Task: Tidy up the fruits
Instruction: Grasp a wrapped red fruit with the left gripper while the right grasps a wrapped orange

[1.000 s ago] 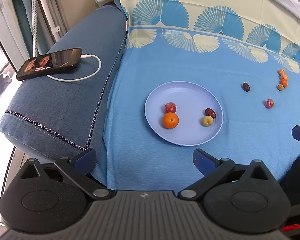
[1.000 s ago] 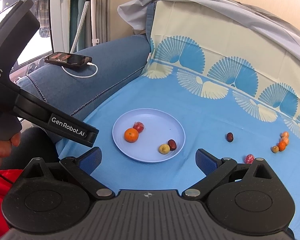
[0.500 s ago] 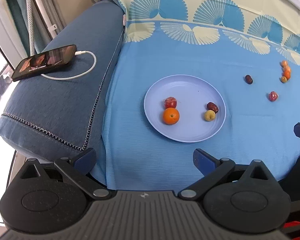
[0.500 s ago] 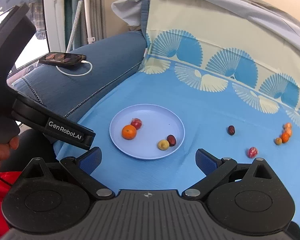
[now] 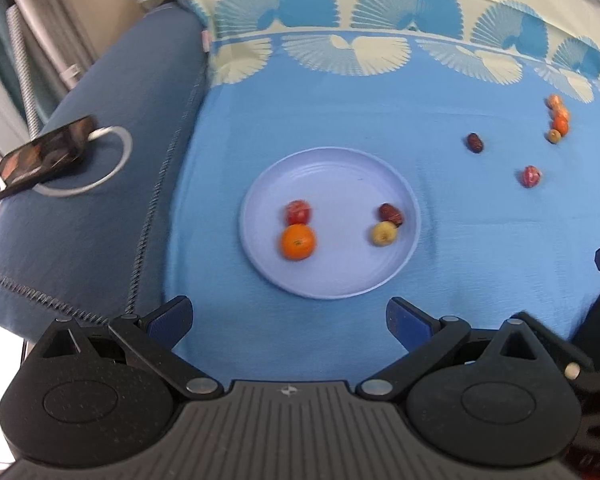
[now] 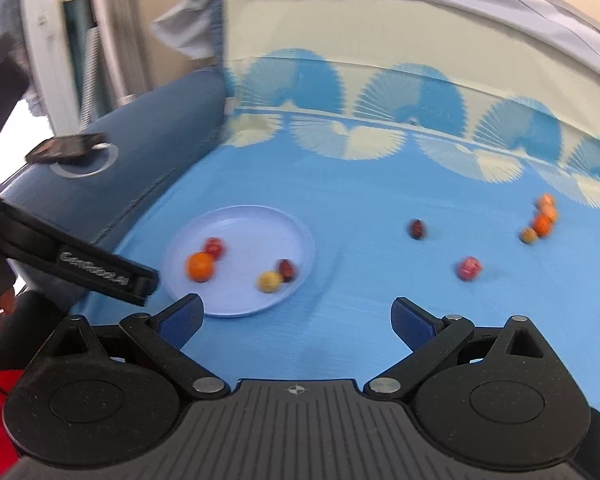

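- The left gripper (image 5: 288, 318) is hanging over the near edge of the blue cloth (image 5: 340, 104), its jaws spread wide and gripping nothing; the plate's near rim is lying just ahead of them.
- The right gripper (image 6: 298, 318) is likewise hovering with its jaws fully parted and empty, nothing touching the blue pads (image 6: 182, 322).
- The lilac plate (image 5: 340, 280) is sitting on the cloth, carrying an orange (image 5: 297, 242) touching a small red fruit (image 5: 298, 212) on its left half, and a yellow fruit (image 5: 384, 233) touching a dark red date (image 5: 390, 213) on its right half.
- Loose fruit is lying on the cloth to the right of the plate: a lone dark date (image 6: 416, 229), a pinkish-red fruit (image 6: 469, 268) nearer the right gripper, and a tight cluster of small orange and yellowish fruits (image 6: 540, 220) well beyond.
- In the right wrist view the left gripper's black arm is reaching in front of the plate's left edge.
- A phone (image 5: 40, 156) with a white cable (image 5: 116, 160) is resting on the dark blue cushion (image 5: 100, 220) left of the cloth.
- Both views are blurring somewhat.
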Demonstrator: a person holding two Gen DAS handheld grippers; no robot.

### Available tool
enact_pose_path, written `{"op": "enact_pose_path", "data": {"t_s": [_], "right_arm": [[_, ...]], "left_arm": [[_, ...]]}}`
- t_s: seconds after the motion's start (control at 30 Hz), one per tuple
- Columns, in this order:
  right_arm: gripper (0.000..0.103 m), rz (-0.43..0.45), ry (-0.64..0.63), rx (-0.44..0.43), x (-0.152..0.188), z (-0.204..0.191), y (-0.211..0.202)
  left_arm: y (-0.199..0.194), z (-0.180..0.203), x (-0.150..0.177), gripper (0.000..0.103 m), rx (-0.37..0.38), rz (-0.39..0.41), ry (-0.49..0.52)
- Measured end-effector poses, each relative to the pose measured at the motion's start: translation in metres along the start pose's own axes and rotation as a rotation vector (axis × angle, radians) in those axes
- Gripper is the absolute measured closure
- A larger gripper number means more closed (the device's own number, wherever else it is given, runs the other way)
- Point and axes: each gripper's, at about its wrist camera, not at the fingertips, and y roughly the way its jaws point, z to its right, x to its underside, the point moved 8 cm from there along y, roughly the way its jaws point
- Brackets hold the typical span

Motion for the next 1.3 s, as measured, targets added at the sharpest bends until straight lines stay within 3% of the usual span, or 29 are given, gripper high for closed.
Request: {"op": "enact_pose_path", "data": {"t_s": [0.23,0.43,0.57,0.67,0.77,1.0,1.07,1.17,1.3], "right_arm": [[0.003,-0.001,0.153,0.151,-0.001,0.096,0.010],[0.001,0.061,0.283,0.313,-0.026,0.208,0.029],[0.001,0.087,0.313,0.411,-0.044,0.289,0.069],[0.001,0.069,0.348,0.429,-0.051,0.339,0.108],[0.001,0.056,0.355,0.412,-0.062,0.379,0.155],[0.001,-0.002,0.413,0.432,-0.074,0.442,0.250],[0.000,-0.064,0.399,0.442,-0.069,0.452,0.275],[0.001,-0.016,0.323,0.502,-0.064,0.445,0.283],[0.001,0.009,0.337,0.500,-0.061,0.446,0.280]], "left_arm": [[0.019,0.069,-0.030,0.000,0.097,-0.015,0.106],[0.046,0.154,-0.065,0.000,0.192,-0.011,0.237],[0.075,0.215,-0.095,0.000,0.223,0.032,0.331],[0.104,0.258,-0.112,0.000,0.234,0.059,0.395],[0.133,0.294,-0.119,0.000,0.262,0.028,0.446],[0.190,0.329,-0.125,0.000,0.252,0.015,0.507],[0.200,0.329,-0.124,0.000,0.276,0.003,0.494],[0.204,0.326,-0.127,0.000,0.304,-0.019,0.469],[0.208,0.325,-0.130,0.000,0.317,-0.030,0.458]]}}
